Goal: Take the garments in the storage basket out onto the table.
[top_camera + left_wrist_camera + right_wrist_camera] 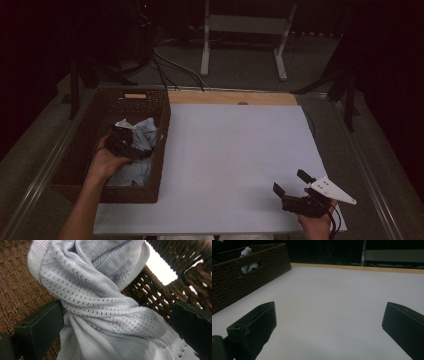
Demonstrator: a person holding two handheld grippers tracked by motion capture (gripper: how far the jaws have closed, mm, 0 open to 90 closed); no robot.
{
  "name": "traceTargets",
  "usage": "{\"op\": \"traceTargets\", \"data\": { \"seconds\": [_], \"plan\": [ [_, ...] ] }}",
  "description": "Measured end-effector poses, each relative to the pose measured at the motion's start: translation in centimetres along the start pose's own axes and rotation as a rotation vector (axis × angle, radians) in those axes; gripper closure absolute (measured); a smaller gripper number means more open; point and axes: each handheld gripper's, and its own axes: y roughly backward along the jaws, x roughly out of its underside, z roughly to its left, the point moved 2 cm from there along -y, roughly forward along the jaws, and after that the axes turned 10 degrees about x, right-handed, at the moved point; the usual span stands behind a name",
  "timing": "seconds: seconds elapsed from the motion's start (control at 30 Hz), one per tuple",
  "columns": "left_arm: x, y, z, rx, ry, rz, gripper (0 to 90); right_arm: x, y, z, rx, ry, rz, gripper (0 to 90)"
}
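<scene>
Reaching for a garment in a basket. The left hand-held gripper point(121, 141) is lowered into the brown wicker basket point(80, 145) at the left edge of the white surface point(235, 160), over a crumpled pale-blue cloth point(142, 135) that lies against the basket's right wall. Its jaws are spread wide on either side of a twisted fold of the cloth point(100, 302) and are not yet pressed on it. The step in hand appears to be the grasp; the next move likely calls for closing the jaws on that fold and lifting it clear of the basket wall. The right hand-held gripper point(295, 187) waits over the surface, well apart from the basket, released and holding nothing.

The left gripper view reveals the cloth's perforated knit and the handle opening in the basket wall point(162, 267) just beyond it. The right gripper view shows the basket's outer wall point(249, 280) with cloth showing through that opening. The high view alone gives both hands' positions.
</scene>
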Motion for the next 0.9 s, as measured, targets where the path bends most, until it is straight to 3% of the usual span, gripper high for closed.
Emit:
{"op": "traceTargets", "data": {
  "seconds": [0.2,0.27,0.37,0.5,0.63,0.73,0.83,0.9],
  "plan": [
    [0.1,-0.5,0.0,0.016,0.027,0.083,1.1,0.0,0.0,0.0,-0.002,-0.001,0.001,0.0],
    [0.2,-0.7,0.0,0.019,0.056,0.122,1.1,0.0,0.0,0.0,-0.001,-0.001,0.001,0.0],
    [0.4,-1.1,-0.2,0.007,0.038,0.19,1.1,0.0,0.0,0.0,-0.001,-0.002,0.001,0.0],
    [0.4,-1.4,-0.1,-0.001,0.082,0.219,2.0,0.0,0.0,0.0,-0.001,0.001,0.0,0.0],
    [0.3,-1.2,-0.1,-0.006,0.083,0.256,21.4,0.0,0.0,0.0,0.001,-0.004,0.0,0.0],
    [0.3,-1.1,-0.2,0.007,0.075,0.277,43.7,0.0,0.1,0.0,0.001,-0.005,0.001,0.0],
    [0.2,-0.6,-0.3,0.007,0.075,0.266,63.7,0.0,0.1,0.0,0.002,-0.006,0.0,0.0],
    [0.0,-0.1,-0.3,0.0,0.071,0.246,69.8,0.0,0.1,0.0,0.003,-0.004,-0.001,0.0]
  ]
}}
